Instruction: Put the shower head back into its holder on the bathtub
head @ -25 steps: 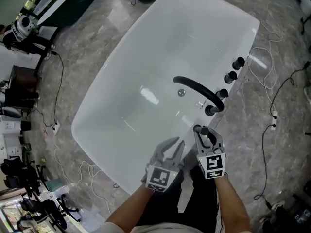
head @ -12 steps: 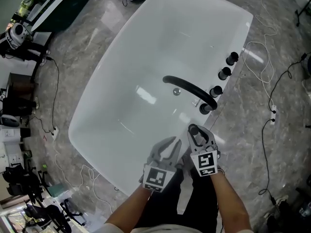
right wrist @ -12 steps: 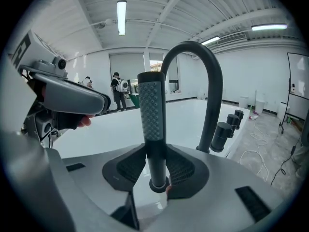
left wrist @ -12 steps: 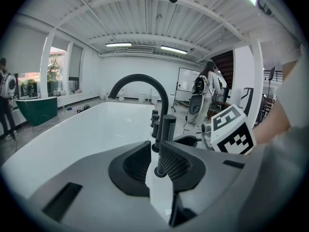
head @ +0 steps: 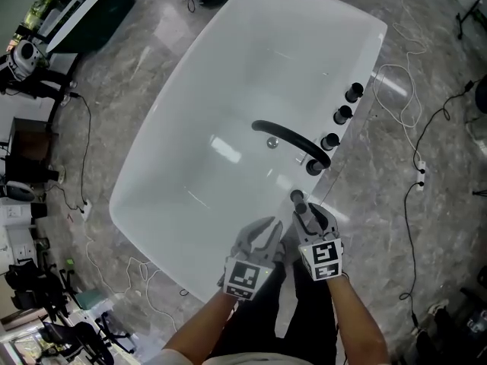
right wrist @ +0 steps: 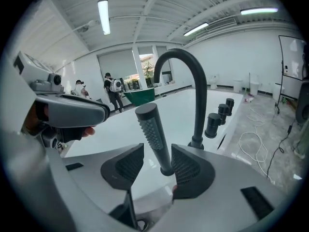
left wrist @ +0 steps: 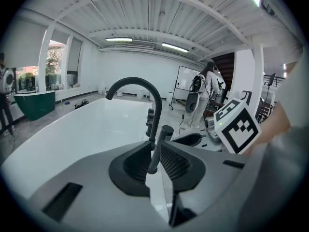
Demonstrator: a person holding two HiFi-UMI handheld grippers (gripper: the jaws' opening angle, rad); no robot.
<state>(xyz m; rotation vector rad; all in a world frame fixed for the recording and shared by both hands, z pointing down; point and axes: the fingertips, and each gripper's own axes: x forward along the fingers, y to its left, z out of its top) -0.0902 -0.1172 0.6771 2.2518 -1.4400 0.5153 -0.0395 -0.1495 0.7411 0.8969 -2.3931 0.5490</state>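
Nearest, the left claw (head: 272, 231) hangs with its jaws apart and nothing in them. Just right of it, the right claw (right wrist: 157, 161) also stands apart, straddling the shower head (right wrist: 153, 129). Its right pad is at the stem and its left pad is clear of it.

The dark wand stands nearly upright on the near right rim of the bathtub (head: 228, 67), its foot apparently in the holder; whether it is fully seated I cannot tell. It looks stiff, smooth and fairly light, so likely slippery. The plain lower stem, below the dimpled spray face, is the best place to take hold.

Just beyond rises the arched faucet (head: 293, 137), close enough to knock. Farther along the rim are three knobs (head: 342, 115), and cables (head: 411, 105) trail on the floor.
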